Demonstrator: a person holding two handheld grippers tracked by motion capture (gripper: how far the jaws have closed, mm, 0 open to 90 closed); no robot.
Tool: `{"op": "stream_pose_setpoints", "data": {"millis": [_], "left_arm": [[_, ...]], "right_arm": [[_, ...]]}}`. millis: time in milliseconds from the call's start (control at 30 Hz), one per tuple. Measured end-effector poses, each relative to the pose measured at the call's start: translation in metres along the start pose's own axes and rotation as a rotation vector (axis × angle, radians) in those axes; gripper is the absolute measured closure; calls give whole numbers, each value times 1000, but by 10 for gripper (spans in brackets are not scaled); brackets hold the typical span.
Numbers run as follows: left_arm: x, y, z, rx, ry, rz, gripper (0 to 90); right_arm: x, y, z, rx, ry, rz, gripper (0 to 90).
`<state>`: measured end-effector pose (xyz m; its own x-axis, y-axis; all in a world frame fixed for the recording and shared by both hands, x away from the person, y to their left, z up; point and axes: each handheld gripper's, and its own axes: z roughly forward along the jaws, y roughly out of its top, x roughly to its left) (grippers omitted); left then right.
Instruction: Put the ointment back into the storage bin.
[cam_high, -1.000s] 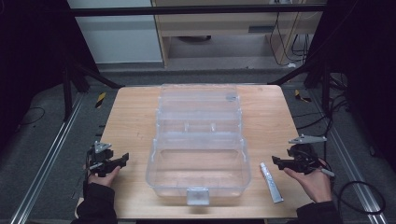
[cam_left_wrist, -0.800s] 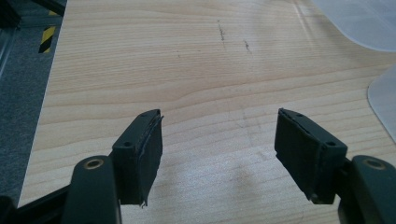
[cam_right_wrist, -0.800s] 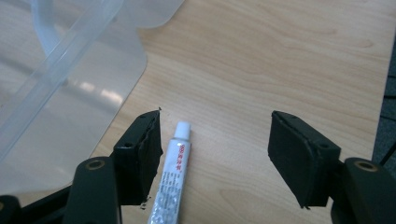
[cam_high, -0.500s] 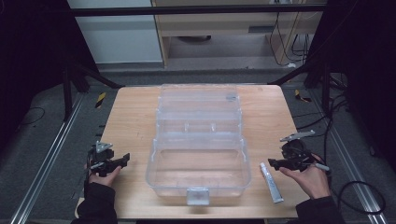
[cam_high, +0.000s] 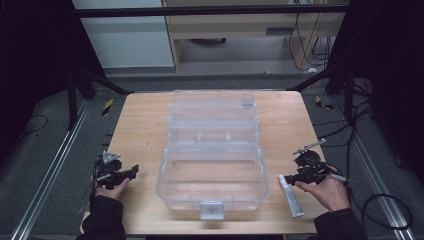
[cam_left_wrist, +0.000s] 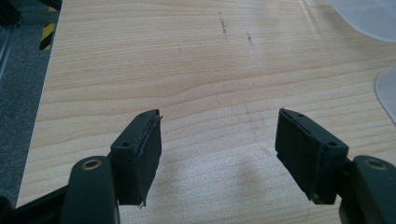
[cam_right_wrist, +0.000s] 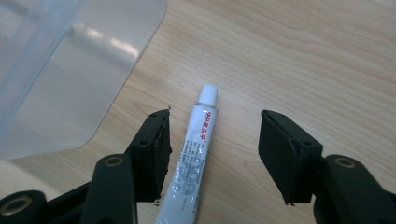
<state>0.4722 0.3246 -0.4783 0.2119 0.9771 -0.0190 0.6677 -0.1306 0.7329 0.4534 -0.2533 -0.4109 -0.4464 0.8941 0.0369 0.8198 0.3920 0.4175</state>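
Right claw (cam_right_wrist: 212, 154) spread astride tube (cam_right_wrist: 194, 158) | tube flat, cap away from claw | left claw (cam_left_wrist: 217, 154) spread, empty

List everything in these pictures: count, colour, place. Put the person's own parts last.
table: one, light wood, centre of the high view.
storage box: one, clear plastic, lid open, middle of the table, grey latch at its near edge.
tube: one, white with red and dark print, white cap, lying flat on the table right of the box, between the right gripper's open jaws, touching neither.
floor: grey, around the table, with black-and-yellow tape marks at both sides.
cabinet: one, white, behind the table at left.
cables: several, black, on the floor at right.
left gripper: one, black, open over bare table left of the box.
right gripper: one, black, open around the tube.
hands: two, in dark sleeves, at the near edge.
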Motion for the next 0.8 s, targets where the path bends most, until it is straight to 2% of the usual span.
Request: {"op": "stream_pose_setpoints", "data": {"millis": [167,433,500,667,800], "left_arm": [[0,0,0,3,1,2,315],[0,0,0,5,-1,4,315],[0,0,1,5,-1,4,315],[0,0,1,7,-1,5,314],[0,0,0,5,-1,5,314]], "right_arm": [[4,1,6,58,7,-17,470],[4,-2,15,99,30,-12,498],[4,-3,17,105,27,-15,504],[8,-1,26,159,21,-12,528],[7,-1,31,169,25,-18,534]]}}
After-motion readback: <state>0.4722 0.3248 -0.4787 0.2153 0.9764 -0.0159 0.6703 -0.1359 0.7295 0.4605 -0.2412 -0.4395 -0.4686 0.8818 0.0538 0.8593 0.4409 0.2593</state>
